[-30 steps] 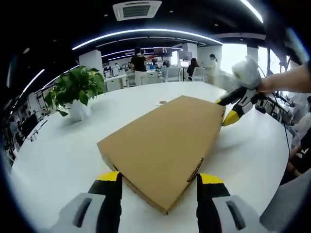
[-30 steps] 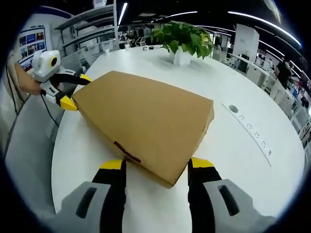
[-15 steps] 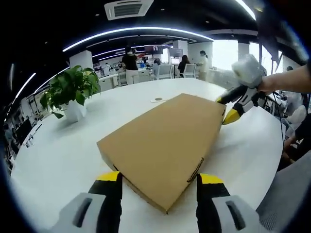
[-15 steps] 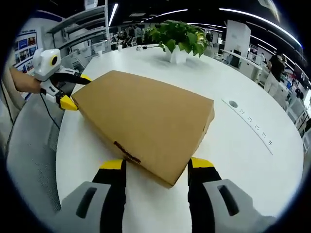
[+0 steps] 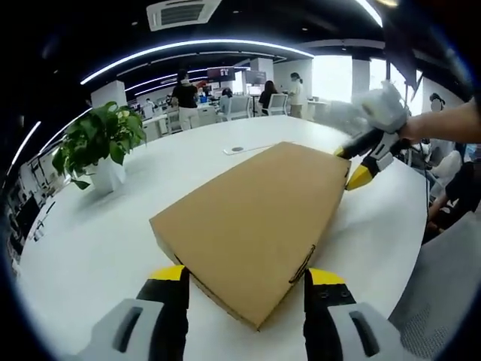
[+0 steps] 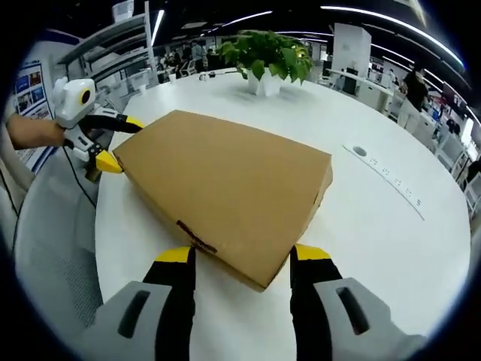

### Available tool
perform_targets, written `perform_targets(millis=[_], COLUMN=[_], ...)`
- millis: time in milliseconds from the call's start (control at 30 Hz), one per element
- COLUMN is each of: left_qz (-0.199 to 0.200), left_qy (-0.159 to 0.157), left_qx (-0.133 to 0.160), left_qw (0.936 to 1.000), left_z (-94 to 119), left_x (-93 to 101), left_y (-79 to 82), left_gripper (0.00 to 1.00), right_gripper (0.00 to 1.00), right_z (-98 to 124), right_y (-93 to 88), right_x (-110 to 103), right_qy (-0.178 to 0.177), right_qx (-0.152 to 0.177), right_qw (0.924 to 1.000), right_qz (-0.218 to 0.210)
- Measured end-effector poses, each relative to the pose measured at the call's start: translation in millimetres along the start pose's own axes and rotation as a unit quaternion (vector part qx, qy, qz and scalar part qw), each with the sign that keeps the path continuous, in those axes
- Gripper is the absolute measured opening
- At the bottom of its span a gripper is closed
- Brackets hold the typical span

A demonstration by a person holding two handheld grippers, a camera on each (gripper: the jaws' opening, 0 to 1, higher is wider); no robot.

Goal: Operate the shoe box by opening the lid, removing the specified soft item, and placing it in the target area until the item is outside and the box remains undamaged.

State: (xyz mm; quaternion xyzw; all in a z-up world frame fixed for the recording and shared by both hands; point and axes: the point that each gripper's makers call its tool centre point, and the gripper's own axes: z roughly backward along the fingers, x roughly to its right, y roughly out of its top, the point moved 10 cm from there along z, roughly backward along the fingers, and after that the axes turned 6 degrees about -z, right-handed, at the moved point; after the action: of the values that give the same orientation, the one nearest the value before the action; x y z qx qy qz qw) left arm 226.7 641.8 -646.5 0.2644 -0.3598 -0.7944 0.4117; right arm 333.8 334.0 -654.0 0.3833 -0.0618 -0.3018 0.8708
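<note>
A flat brown cardboard shoe box (image 5: 255,226) is lying closed on a round white table (image 5: 90,248); the left gripper (image 5: 244,280) and right gripper (image 6: 237,259) are spreading open jaws around opposite corners.

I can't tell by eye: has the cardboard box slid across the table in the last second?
No. The box keeps its place between the left gripper fingers; the potted plant drifts because the camera turned.

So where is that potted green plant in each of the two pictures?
Left gripper view: the potted plant stands on the white table, far left, beyond the cardboard box.
Right gripper view: the plant sits at top centre, behind the box.
Shared landmark: the closed box, with a gripper at each end.
</note>
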Motion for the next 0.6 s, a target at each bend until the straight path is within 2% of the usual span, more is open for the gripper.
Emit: perform_targets(millis=[600], left_qz=[-0.044], left_qy=[-0.055], left_qx=[-0.009], left_qw=[0.9975], left_z=[8.3], left_x=[-32.6], left_y=[-9.0], left_gripper=[0.62], right_gripper=[0.42], right_z=[1.5], right_y=[-7.4], right_x=[-35.9], right_qy=[-0.016], right_qx=[0.009], right_qw=[0.9992], right_qz=[-0.035])
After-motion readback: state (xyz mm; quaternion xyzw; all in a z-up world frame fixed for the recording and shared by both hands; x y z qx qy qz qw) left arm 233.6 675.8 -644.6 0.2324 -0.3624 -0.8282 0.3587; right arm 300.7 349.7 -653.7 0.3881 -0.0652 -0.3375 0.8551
